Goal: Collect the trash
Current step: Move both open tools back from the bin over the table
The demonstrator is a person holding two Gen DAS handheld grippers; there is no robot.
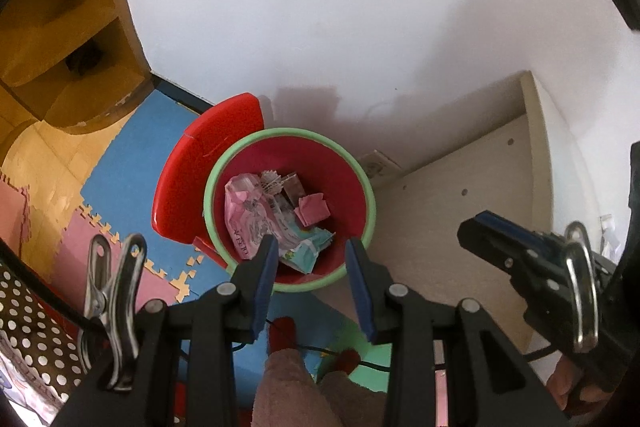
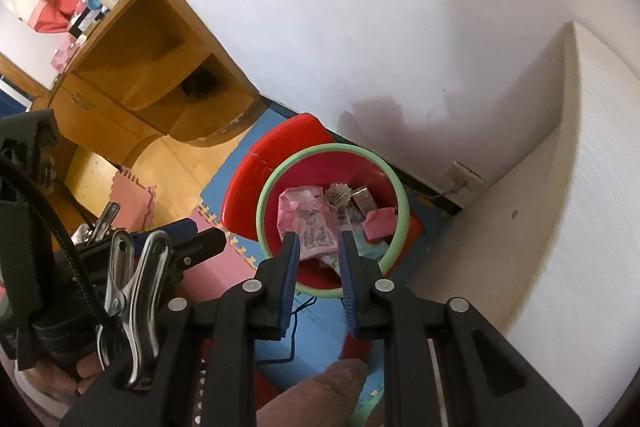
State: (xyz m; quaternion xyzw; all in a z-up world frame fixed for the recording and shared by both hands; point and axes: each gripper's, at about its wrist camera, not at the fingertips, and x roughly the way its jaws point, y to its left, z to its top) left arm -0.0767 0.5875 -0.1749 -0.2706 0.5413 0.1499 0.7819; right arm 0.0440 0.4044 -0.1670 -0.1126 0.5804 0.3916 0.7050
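A red bin with a green rim (image 1: 289, 133) (image 2: 333, 148) stands on the floor against the white wall. Inside it lie a pink printed wrapper (image 1: 248, 215) (image 2: 310, 223), a folded pink paper (image 1: 313, 211) (image 2: 378, 225) and other scraps. My left gripper (image 1: 312, 255) hangs above the bin's near edge, open, with nothing between its blue pads. My right gripper (image 2: 319, 251) hovers over the same bin, its pads a narrow gap apart and empty. Each gripper also shows in the other's view, the right gripper (image 1: 476, 231) on the right and the left gripper (image 2: 204, 239) on the left.
A red plastic piece (image 1: 188, 179) (image 2: 256, 183) leans behind the bin. A white cabinet (image 1: 460, 211) (image 2: 540, 211) stands to the right and a wooden desk (image 1: 60, 47) (image 2: 140, 67) to the left. Foam mats (image 1: 120, 167) cover the floor; a black cable (image 2: 296, 315) lies there.
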